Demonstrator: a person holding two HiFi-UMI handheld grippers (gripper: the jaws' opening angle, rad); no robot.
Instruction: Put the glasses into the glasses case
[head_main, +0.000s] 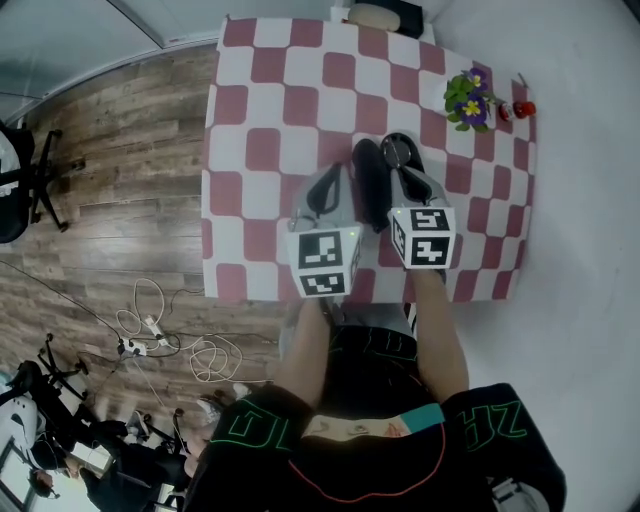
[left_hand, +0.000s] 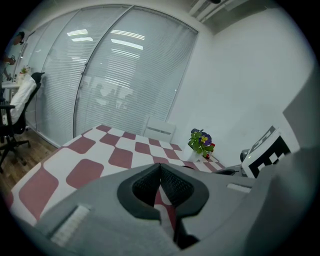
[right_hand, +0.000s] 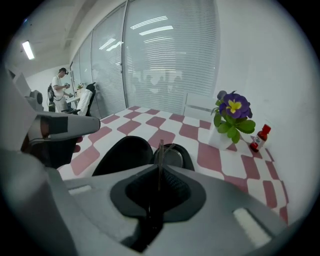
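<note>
Being pinched by one thin temple, the glasses (right_hand: 172, 157) are held in the closed right gripper (right_hand: 159, 175), just right of the black glasses case (right_hand: 122, 154), mid-table. The left gripper (left_hand: 160, 182) is closed on nothing. The frame is judged light and fragile, best gripped by the temple, never the lenses.

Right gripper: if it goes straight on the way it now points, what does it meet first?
Its claw is shut on the glasses, which lead; beyond them probably the checked table. The black case lies just left of that line.
</note>
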